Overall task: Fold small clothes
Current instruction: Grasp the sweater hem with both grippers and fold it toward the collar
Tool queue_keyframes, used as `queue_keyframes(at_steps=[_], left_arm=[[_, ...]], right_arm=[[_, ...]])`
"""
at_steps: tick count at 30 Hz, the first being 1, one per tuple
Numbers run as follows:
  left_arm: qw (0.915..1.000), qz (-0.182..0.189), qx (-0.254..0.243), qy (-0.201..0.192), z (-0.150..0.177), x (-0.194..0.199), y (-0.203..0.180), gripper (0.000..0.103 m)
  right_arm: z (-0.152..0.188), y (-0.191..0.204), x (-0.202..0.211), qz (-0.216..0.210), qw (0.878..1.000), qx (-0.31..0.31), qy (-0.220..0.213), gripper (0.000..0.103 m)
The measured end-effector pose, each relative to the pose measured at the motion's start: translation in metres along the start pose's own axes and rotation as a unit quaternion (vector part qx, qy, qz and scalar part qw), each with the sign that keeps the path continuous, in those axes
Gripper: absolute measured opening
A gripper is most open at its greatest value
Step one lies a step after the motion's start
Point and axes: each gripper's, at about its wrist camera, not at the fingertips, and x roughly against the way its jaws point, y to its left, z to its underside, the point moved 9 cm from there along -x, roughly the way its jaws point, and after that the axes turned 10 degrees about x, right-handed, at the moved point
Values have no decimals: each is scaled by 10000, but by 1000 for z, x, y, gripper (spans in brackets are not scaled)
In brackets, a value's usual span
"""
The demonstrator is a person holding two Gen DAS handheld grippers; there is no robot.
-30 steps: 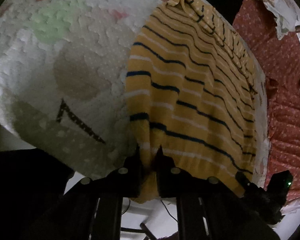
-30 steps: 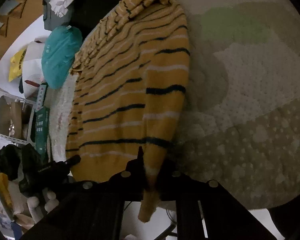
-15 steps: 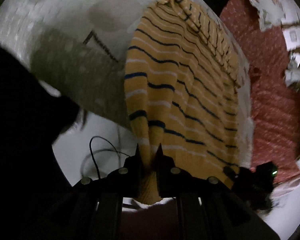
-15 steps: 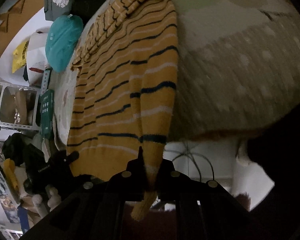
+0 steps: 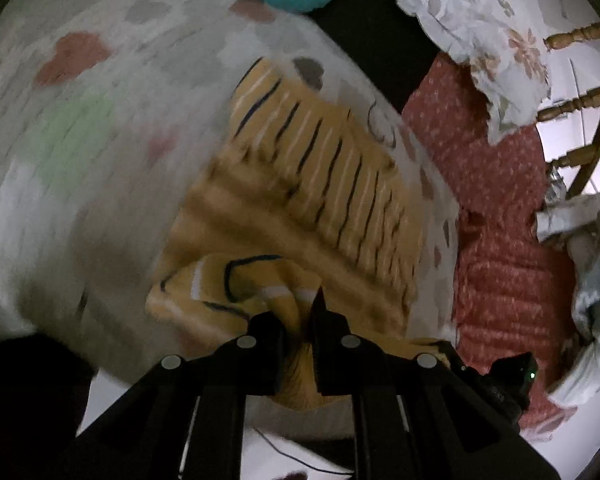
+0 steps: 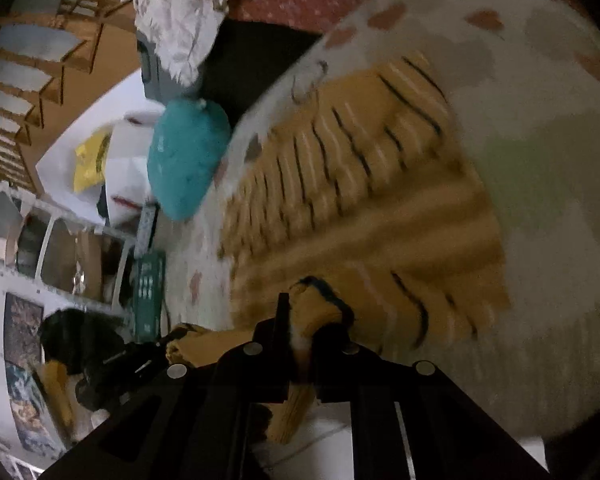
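Observation:
A yellow sweater (image 5: 324,168) with dark blue and white stripes lies on a white bubbly quilt (image 5: 80,128), blurred by motion. Its near hem is lifted and bends back over the part that lies flat. My left gripper (image 5: 300,320) is shut on one bunched corner of that hem. In the right wrist view the same sweater (image 6: 360,184) spreads ahead, and my right gripper (image 6: 304,320) is shut on the other hem corner, a strip of knit hanging below the jaws. The other gripper shows at the edge of each view, holding yellow fabric.
A teal cushion (image 6: 184,160) lies beside the quilt, with a red dotted cover (image 5: 496,200) and a floral cloth (image 5: 480,24) beyond. Wooden stairs (image 6: 24,64), white shelves (image 6: 60,248) and a green box (image 6: 150,284) stand off to the left in the right wrist view.
Both grippers rose and moved forward over the quilt, carrying the hem with them. The sweater, stretched flat before, now folds back on itself and looks shorter.

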Motion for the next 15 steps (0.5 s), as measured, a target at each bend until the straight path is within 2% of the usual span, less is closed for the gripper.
queue_keyframes(at_steps=[7, 11, 15], left_arm=[[9995, -198, 234, 42, -80, -70, -27, 10], [9988, -330, 334, 164, -103, -106, -27, 11], [9986, -130, 415, 303, -120, -127, -32, 16]], right_arm=[[-76, -35, -54, 82, 9983, -539, -185, 9], [-99, -61, -85, 60, 9956, -923, -142, 9], [-114, -87, -106, -165, 9870, -1584, -201, 16]])
